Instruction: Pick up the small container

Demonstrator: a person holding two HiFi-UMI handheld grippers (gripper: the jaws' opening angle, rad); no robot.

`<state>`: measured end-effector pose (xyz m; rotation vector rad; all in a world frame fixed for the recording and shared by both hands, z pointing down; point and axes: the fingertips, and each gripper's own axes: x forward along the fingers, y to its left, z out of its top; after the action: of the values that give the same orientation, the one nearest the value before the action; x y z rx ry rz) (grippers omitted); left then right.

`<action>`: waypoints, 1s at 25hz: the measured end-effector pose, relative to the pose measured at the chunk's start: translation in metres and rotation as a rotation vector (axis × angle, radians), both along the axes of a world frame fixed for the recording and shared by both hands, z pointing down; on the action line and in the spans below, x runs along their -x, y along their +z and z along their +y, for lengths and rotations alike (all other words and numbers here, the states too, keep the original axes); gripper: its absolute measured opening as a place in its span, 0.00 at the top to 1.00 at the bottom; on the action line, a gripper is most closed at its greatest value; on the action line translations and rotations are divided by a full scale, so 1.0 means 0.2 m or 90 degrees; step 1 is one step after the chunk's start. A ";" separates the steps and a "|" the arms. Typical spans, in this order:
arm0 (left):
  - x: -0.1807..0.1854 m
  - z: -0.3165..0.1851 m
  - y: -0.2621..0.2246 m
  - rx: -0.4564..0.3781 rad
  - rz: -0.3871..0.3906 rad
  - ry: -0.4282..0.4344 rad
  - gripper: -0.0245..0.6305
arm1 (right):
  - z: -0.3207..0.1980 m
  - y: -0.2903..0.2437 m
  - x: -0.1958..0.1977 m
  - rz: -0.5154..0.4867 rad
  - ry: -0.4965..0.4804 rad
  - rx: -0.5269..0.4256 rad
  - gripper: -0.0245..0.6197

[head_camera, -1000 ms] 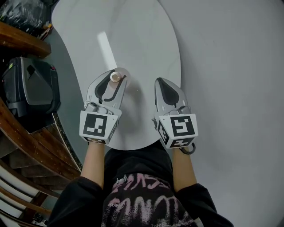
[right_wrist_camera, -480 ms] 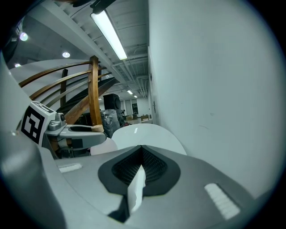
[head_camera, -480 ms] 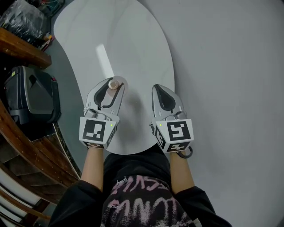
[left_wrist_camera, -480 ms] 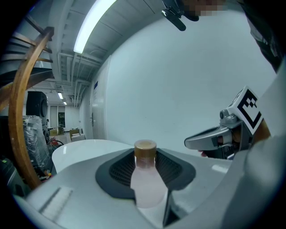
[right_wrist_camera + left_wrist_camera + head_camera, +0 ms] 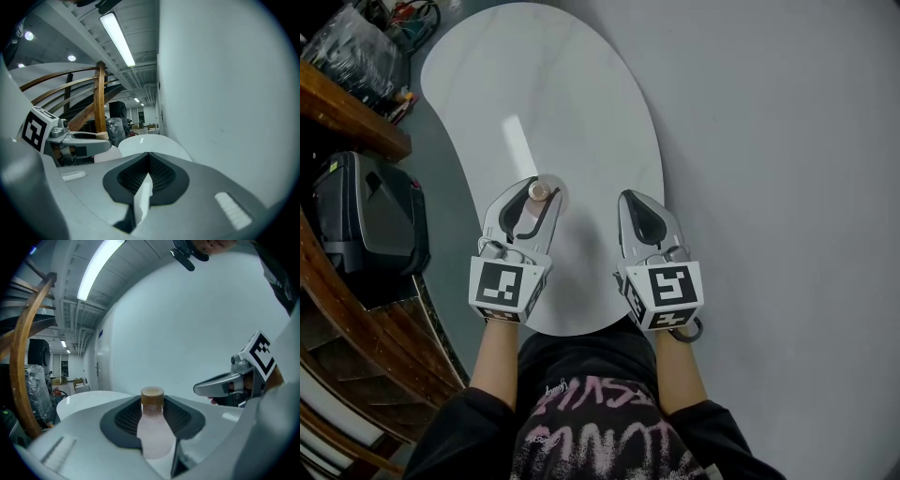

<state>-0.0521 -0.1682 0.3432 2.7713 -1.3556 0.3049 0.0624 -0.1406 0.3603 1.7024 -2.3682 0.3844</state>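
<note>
- Left gripper (image 5: 538, 190) clenched on small translucent pinkish plastic container with round tan cap (image 5: 152, 427).
- Held upright between dark ribbed pads (image 5: 124, 416), cap poking up above them, body squeezed at mid-height.
- Positioned over near half of glossy white oval tabletop (image 5: 572, 103), towards its left side; from head view only the cap visible, right at the jaw tips.
- Cannot tell whether base rests on tabletop or hangs clear of it: bottom hidden behind jaw bodies in left gripper view.
- Right gripper (image 5: 640, 199) clenched on nothing, pads pressed together, hovering beside the left one and apart from the container.
- Step in hand, as a judgement: grasp made, lift part of the pick-up.
- Next move, as a judgement: raise straight up, hold squeeze steady, keep container upright.
- Risk: smooth rounded plastic, likely to slip or twist if pressure eases.
- No call for the right gripper; best kept out of the way.
- Black hard case (image 5: 366, 220) and curved wooden railing (image 5: 356, 309) just off the table's left edge; avoid swinging that way.
</note>
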 end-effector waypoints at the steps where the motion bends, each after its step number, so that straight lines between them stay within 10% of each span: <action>1: 0.00 0.00 0.00 0.001 0.001 -0.002 0.75 | 0.00 0.00 0.00 0.001 0.000 -0.003 0.95; 25: -0.02 0.07 -0.12 -0.017 -0.007 0.015 0.75 | 0.06 -0.12 0.01 0.006 0.004 -0.047 0.95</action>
<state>-0.0491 -0.1539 0.3193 2.8134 -1.3400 0.3069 0.0611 -0.1295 0.3365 1.7389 -2.4003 0.2929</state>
